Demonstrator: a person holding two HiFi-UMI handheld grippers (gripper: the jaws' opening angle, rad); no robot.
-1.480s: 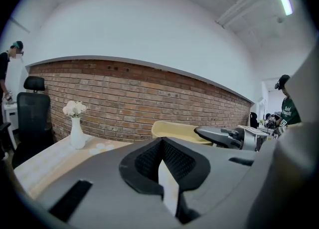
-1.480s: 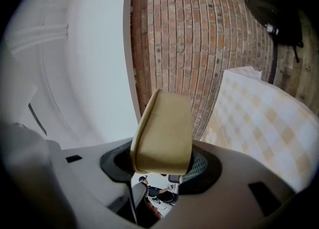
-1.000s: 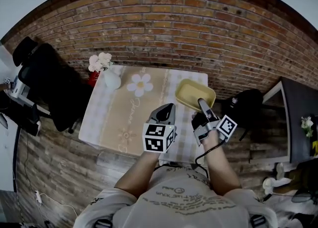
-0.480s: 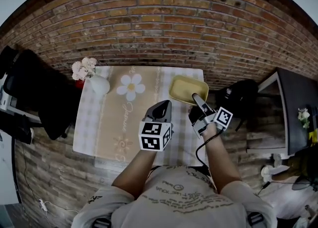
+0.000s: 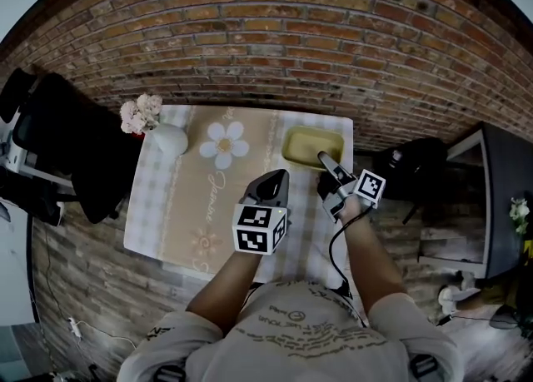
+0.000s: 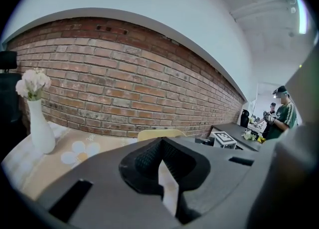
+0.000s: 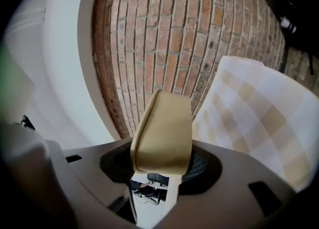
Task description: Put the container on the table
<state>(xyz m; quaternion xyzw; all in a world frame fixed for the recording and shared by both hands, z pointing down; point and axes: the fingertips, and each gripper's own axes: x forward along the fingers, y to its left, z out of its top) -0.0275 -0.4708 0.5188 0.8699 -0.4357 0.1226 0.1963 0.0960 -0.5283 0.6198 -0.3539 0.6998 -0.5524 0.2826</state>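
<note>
The yellow container (image 5: 312,146) is a shallow tub over the far right corner of the checked table (image 5: 166,205); I cannot tell whether it touches the cloth. My right gripper (image 5: 326,161) is shut on its near rim. In the right gripper view the container's wall (image 7: 162,132) stands clamped between the jaws of the right gripper (image 7: 164,170). My left gripper (image 5: 273,189) hovers over the table's near middle, shut and holding nothing. In the left gripper view the left gripper (image 6: 162,160) shows its jaws together, with the container (image 6: 160,133) beyond them.
A white vase (image 5: 169,138) with pale flowers (image 5: 139,111) stands at the table's far left corner, backed by a brick wall. A black chair (image 5: 62,143) is left of the table. A black seat (image 5: 414,168) and a dark side table (image 5: 508,176) are at right.
My right gripper has carried the container down and inward, from past the table's right edge to over its far right corner. The left gripper has moved slightly forward and lower.
</note>
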